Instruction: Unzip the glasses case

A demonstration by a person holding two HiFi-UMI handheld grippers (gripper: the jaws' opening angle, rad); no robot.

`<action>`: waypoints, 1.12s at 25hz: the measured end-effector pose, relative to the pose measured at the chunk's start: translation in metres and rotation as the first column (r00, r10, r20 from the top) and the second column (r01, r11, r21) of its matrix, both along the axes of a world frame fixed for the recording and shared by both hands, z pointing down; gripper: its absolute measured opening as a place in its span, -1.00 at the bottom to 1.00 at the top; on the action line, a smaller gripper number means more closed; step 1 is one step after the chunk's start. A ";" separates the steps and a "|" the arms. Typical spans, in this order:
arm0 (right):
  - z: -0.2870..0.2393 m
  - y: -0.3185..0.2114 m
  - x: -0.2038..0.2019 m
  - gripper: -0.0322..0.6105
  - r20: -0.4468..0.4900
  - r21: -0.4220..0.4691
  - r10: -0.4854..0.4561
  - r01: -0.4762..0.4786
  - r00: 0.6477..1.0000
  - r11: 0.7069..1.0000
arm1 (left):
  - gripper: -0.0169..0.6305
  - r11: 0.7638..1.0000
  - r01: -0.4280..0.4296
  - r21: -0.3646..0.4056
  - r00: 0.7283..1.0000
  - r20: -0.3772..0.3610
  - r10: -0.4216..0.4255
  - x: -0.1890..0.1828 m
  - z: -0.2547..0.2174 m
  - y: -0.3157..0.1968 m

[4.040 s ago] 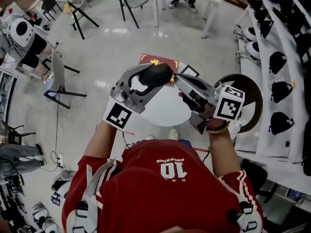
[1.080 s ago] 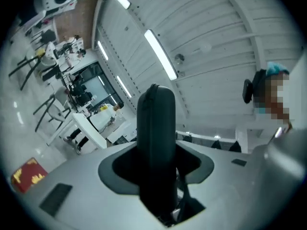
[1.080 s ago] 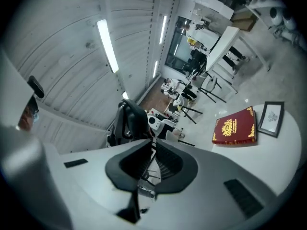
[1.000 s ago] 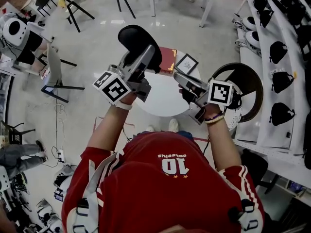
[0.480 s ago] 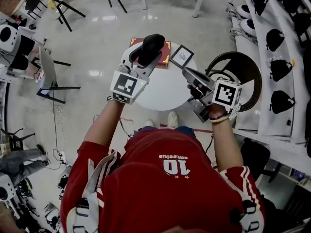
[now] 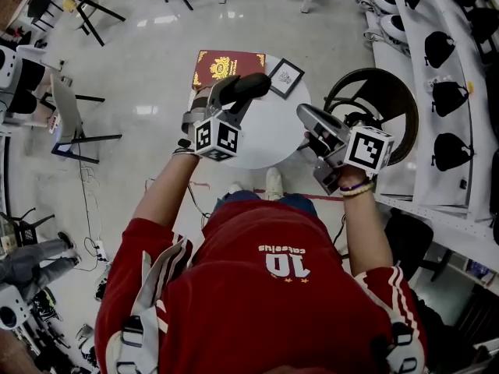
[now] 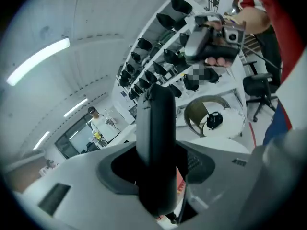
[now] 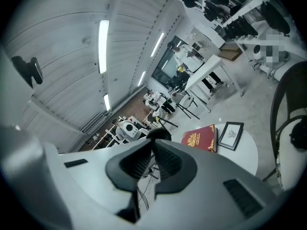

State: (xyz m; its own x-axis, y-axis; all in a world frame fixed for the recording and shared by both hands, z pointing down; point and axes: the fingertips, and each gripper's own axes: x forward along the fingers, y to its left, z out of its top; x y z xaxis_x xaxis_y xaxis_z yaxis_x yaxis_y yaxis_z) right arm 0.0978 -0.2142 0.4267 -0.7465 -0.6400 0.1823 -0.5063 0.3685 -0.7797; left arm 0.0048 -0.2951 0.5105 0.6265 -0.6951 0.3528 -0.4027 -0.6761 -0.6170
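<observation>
The black glasses case is clamped between the jaws of my left gripper, just above the left side of the round white table. In the left gripper view the case stands on edge between the two jaws and fills the gap. My right gripper hovers over the table's right edge, apart from the case, shut with nothing in it. In the right gripper view its fingertips meet, and the case peeks up just beyond them.
A red book and a small picture frame lie at the table's far side. A round brown chair stands right of the table, beside white shelves with black items. Folding chairs stand at far left.
My left gripper has come down and rolled, bringing the case from high in the air to just above the table. The right gripper has drifted slightly and stayed shut.
</observation>
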 end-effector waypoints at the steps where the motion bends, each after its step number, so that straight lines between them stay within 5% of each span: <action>1: 0.002 0.000 0.003 -0.84 -0.007 -0.001 0.002 -0.002 1.000 1.000 | -0.27 1.000 0.001 -0.001 0.999 0.038 0.000 0.000 0.014 -0.001; 10: 0.027 -0.001 0.026 -0.84 -0.050 -0.027 0.015 -0.016 0.999 1.000 | -0.26 1.000 -0.002 -0.017 0.947 0.322 0.008 -0.001 0.128 -0.012; 23: 0.069 -0.004 0.056 -0.84 -0.086 -0.114 0.020 -0.029 0.996 0.993 | -0.24 0.986 0.084 -0.147 0.854 0.521 0.005 -0.013 0.267 -0.026; 28: 0.081 -0.001 0.072 -0.84 -0.079 -0.139 0.039 -0.050 0.996 0.989 | -0.24 0.985 0.121 -0.119 0.844 0.535 -0.039 -0.016 0.297 -0.039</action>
State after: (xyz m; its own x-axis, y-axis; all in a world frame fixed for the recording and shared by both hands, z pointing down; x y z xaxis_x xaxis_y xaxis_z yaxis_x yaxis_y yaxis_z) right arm 0.1702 -0.2148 0.5072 -0.6983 -0.6360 0.3284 -0.5797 0.2332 -0.7808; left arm -0.0110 -0.3337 0.8076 0.2598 -0.6509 0.7133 -0.0994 -0.7528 -0.6508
